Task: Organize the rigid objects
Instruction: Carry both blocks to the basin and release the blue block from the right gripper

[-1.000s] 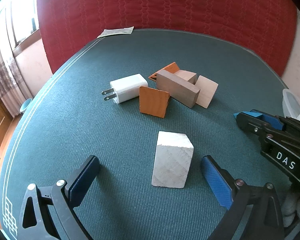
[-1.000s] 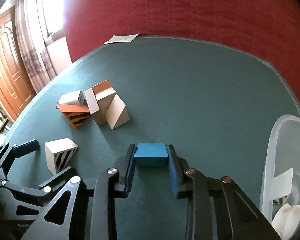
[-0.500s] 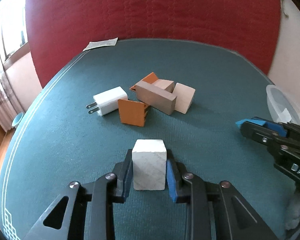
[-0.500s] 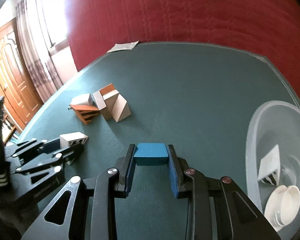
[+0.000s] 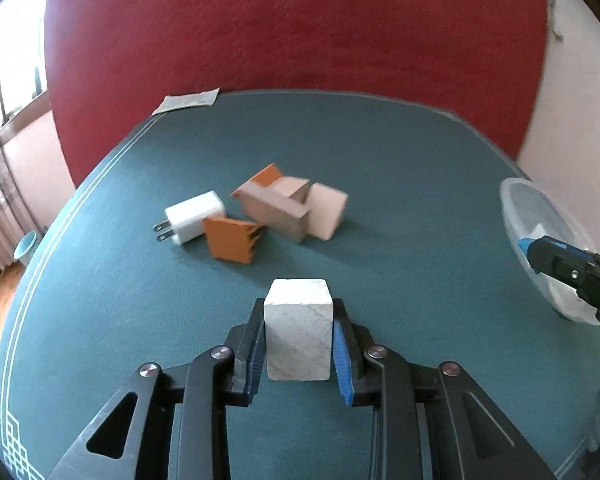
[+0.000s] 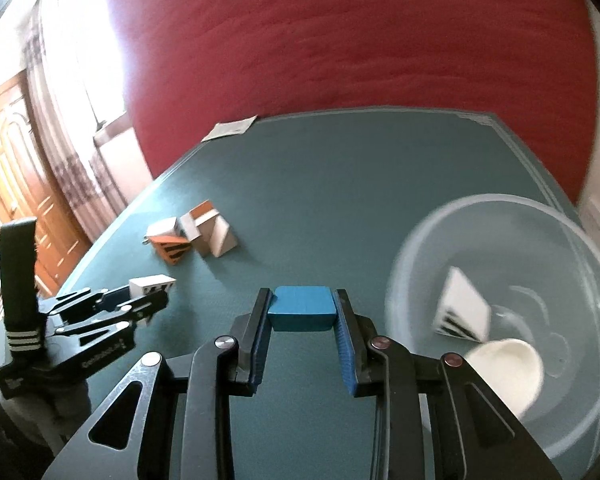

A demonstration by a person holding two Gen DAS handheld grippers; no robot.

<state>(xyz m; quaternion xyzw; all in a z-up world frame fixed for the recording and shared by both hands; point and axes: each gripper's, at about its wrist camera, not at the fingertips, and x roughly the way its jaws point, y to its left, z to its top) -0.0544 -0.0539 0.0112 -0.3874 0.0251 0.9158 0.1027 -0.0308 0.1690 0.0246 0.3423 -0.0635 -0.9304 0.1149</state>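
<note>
My left gripper [image 5: 299,344] clamps a whitish stone-like block [image 5: 299,330] above the green felt counter [image 5: 400,280], my right gripper [image 6: 302,330] clamps a blue rectangular block [image 6: 302,307] beside the clear plastic bowl [image 6: 420,248], and farther off lie a white plug charger [image 5: 194,217] and wooden blocks [image 5: 284,210].

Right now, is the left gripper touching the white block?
Touching: in the left wrist view, both pads of the left gripper press the white block's sides.
</note>
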